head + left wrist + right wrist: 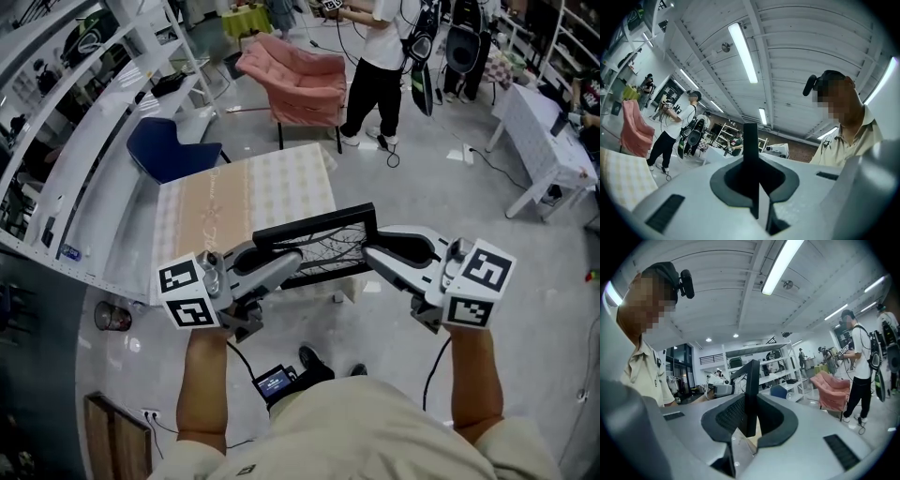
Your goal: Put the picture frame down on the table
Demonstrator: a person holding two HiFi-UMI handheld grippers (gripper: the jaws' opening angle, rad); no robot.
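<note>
Two grippers [281, 264] [375, 251], one picture frame [323, 225]

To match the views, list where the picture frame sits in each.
Head view: picture frame at centre, overlapping the table's near edge.
Left gripper view: its dark edge upright between the jaws, centre.
Right gripper view: likewise, centre.
Shared landmark: pink armchair.

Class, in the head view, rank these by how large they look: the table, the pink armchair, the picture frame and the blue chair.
1. Table
2. Pink armchair and picture frame: about alike, and the frame is nearer the camera, so unranked.
3. Blue chair, smallest.
</note>
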